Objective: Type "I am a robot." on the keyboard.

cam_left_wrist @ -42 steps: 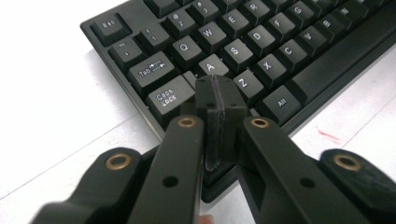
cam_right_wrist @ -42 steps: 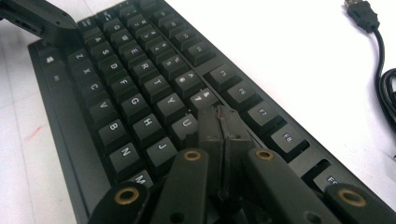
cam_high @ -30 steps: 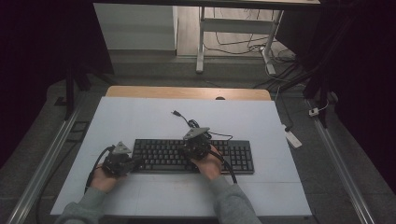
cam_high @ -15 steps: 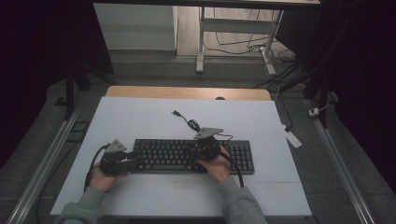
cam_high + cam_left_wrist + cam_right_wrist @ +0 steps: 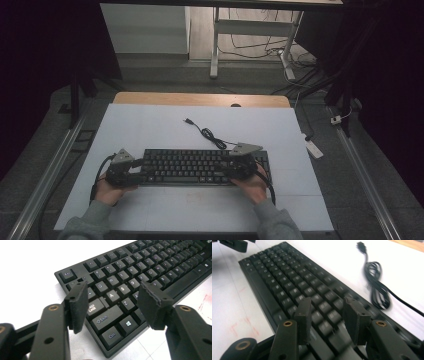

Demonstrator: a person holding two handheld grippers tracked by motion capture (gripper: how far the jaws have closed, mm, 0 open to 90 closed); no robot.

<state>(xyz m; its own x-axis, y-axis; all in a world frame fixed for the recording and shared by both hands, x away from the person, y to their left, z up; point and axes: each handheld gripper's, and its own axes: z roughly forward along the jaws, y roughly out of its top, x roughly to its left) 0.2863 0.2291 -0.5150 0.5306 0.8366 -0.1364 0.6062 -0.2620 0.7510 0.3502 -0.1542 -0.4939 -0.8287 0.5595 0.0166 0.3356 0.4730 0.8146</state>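
- Dim room, dark floor around a pale blue-white desk top (image 5: 165, 125) with a strip of bare wood along its far edge; white table legs and loose cables on the floor beyond.
- Black full-size computer keyboard (image 5: 200, 166) lies flat on the desk, long side parallel to the near edge, roughly centred between left and right edges, nearer the near edge than the far one.
- Its thin black cord with USB plug (image 5: 206, 133) runs off the back of the keyboard toward the far edge, with a bundled loop just behind the keys; plug end lies free on the desk.
- Left gripper (image 5: 136, 170), black with a grey three-cornered plate, sits at the keyboard's left end, held by the person's left hand (image 5: 107, 189). Left gripper view: its fingers (image 5: 78, 305) stand apart over the Caps Lock, A and Z region, nothing pinched between them; the jaws have just been opening. Whether the tips touch the keys I cannot tell.
- Right gripper (image 5: 231, 169), same build, is over the keyboard's right part, held by the right hand (image 5: 254, 184). Right gripper view: fingers (image 5: 305, 318) parted above blurred key rows, no thing clamped; these jaws have also just been opening.
- Same view shows the cord loop to the right of the keys and the left gripper at the top left corner.
- Faint red marks on the desk surface near the keyboard's front edge.
- Grey sleeves enter from the near edge.
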